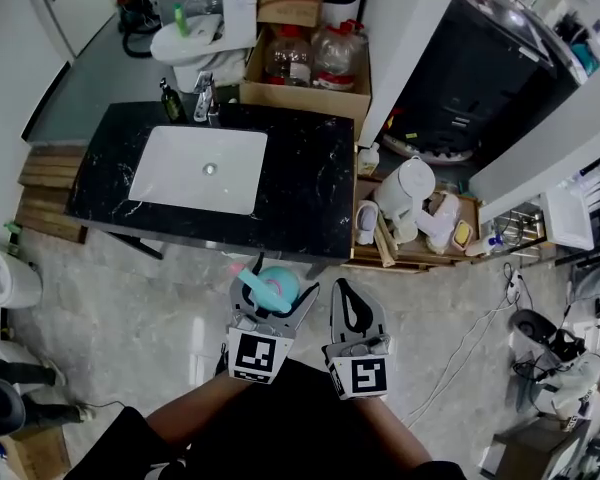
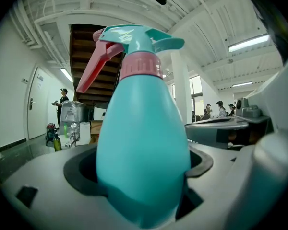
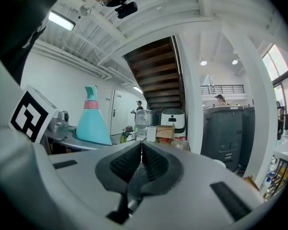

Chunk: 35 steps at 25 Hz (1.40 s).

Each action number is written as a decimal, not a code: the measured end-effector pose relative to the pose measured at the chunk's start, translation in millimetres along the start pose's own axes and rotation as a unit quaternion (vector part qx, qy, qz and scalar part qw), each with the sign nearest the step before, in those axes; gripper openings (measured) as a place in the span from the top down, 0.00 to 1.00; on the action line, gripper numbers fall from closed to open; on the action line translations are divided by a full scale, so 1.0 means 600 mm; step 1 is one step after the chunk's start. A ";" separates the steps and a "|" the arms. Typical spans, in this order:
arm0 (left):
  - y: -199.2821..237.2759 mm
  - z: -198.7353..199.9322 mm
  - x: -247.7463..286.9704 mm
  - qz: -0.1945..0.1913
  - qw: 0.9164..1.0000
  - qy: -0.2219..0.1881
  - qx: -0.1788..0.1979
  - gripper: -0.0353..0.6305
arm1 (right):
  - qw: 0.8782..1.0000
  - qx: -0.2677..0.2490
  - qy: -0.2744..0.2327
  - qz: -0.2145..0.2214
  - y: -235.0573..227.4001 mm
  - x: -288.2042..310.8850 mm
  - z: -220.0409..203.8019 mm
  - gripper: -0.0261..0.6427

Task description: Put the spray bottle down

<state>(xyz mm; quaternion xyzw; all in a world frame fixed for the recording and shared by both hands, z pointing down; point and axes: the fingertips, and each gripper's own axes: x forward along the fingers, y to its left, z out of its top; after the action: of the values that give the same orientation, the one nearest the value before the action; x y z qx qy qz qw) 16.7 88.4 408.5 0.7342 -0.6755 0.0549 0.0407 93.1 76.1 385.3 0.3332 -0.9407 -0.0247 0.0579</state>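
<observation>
Custody of the spray bottle point(image 2: 143, 152) lay with the left gripper point(image 1: 270, 306), whose jaws pinched its teal body low down. The bottle's long axis stood roughly upright, pink trigger uppermost and pointing left. It was held in the air over the floor, just short of the near edge of the black countertop point(image 1: 300, 193), which lay directly ahead; the bare stretch right of the sink point(image 1: 195, 168) appeared the closest landing place. The right gripper point(image 3: 141, 159) hung just beside the left, jaws pressed together on nothing.
</observation>
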 end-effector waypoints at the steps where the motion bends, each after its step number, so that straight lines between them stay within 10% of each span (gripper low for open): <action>1: 0.011 0.004 0.008 0.001 1.000 -0.001 0.005 0.29 | 1.000 -0.001 0.001 0.000 -0.001 0.014 0.003 0.94; 35: 0.244 0.024 0.203 -0.047 0.998 -0.010 -0.034 0.29 | 0.995 0.057 0.046 -0.071 -0.089 0.299 -0.019 0.94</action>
<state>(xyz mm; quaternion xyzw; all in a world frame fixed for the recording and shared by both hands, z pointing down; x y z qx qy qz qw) -119.0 -46.3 408.6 0.7641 -0.6418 0.0225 0.0615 -10.8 -78.4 408.9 0.4024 -0.9111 0.0402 0.0798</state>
